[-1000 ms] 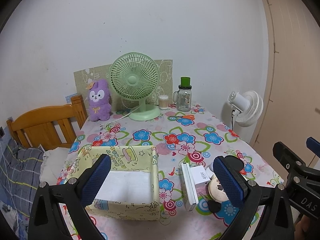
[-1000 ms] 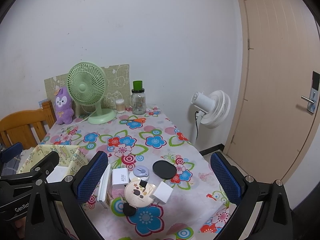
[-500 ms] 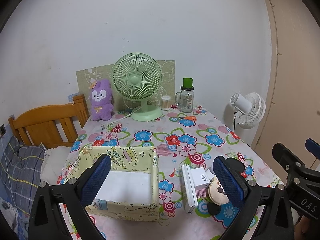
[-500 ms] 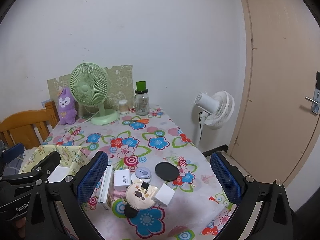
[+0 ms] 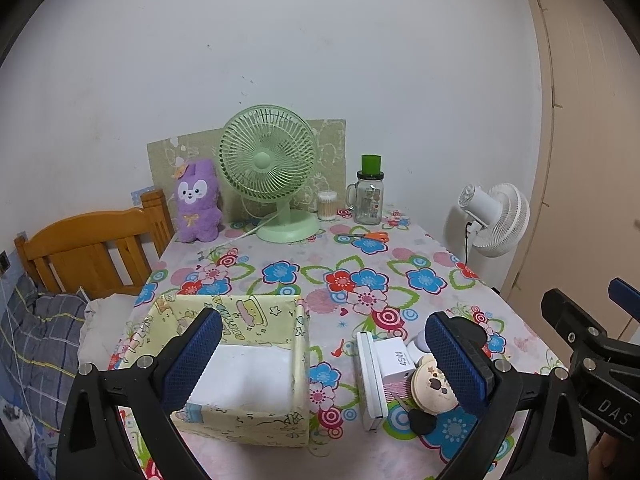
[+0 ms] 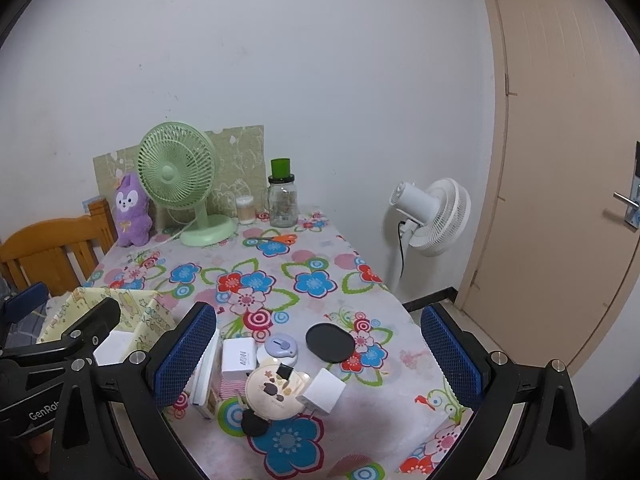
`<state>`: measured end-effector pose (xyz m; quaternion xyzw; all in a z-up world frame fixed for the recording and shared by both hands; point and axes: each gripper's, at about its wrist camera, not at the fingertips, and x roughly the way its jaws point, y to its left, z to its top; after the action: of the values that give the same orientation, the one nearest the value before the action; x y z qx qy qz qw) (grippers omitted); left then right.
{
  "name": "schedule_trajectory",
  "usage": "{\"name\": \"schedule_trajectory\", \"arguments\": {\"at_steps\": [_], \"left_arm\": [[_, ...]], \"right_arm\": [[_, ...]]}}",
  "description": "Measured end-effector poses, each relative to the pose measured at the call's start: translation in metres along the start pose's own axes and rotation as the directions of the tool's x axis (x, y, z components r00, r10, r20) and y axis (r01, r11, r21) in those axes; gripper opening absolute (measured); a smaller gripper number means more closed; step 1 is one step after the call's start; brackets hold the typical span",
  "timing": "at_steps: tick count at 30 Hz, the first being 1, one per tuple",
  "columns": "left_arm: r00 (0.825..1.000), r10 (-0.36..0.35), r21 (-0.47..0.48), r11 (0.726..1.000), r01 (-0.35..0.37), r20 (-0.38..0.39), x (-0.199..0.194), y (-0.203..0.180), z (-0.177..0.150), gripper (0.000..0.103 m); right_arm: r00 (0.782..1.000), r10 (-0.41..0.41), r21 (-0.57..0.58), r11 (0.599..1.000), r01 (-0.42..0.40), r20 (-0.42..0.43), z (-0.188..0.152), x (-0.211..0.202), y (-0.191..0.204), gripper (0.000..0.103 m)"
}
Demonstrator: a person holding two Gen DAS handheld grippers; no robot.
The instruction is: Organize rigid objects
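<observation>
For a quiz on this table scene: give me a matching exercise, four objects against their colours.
Objects:
1. desk fan
2. plush toy
3. oval pad
4. cube charger

Colours:
A. black
B. white
C. green
D. purple

Pairs: 1-C, 2-D, 3-A, 4-B

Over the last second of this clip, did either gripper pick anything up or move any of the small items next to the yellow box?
No. Both views only drifted slightly, with the table sitting a little lower in frame, so the grippers seem to have shifted a bit. The left gripper and right gripper stay wide open and empty. The yellow box, white charger, black disc and round case lie as before.
</observation>
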<state>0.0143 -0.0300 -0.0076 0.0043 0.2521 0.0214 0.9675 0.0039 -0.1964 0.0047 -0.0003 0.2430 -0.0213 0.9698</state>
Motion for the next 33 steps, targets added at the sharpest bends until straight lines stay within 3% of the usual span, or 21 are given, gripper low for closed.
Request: {"name": "schedule_trajectory", "arguments": {"at_steps": [16,33], "left_arm": [[0.997,-0.013,0.010,1.000,0.014,-0.079,0.032,-0.031,-0.011,0.098],[0.979,-0.013,0.044,0.999,0.022,-0.205,0.087,-0.064,-0.032,0.098]], "right_arm": [[0.999,-0.007,0.004,1.000,0.008,-0.051,-0.009,0.029,-0.027,0.103],[0.990,0.022,-0.036,0.999,-0.028,-0.136,-0.024,0.081,-0.039,0.099]]}}
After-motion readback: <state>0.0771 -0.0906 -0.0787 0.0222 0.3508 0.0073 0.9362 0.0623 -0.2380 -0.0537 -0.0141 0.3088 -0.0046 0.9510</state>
